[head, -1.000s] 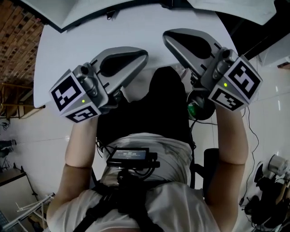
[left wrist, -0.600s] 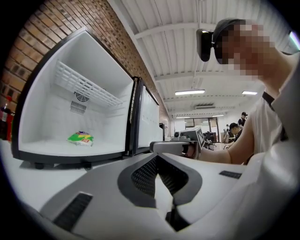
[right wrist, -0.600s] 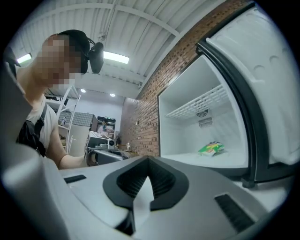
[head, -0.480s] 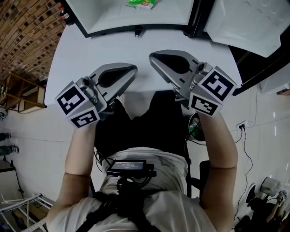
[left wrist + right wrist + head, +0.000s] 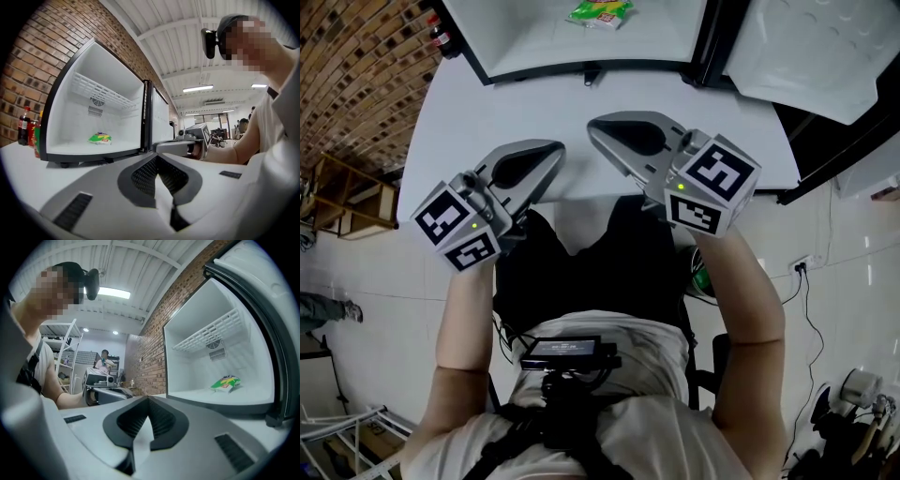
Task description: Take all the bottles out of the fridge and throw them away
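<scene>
The fridge (image 5: 117, 93) is white with a black rim, the packet (image 5: 100, 138) green-yellow, the brick wall (image 5: 28, 75) red-brown.

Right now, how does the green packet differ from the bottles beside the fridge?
The green packet lies flat inside the open fridge; the bottles stand upright outside it, on the table by the brick wall. The packet is a green-and-yellow pouch; the bottles look mostly dark with red. Shared: neither is held; the left hand-held gripper and right hand-held gripper are shut and empty.
</scene>
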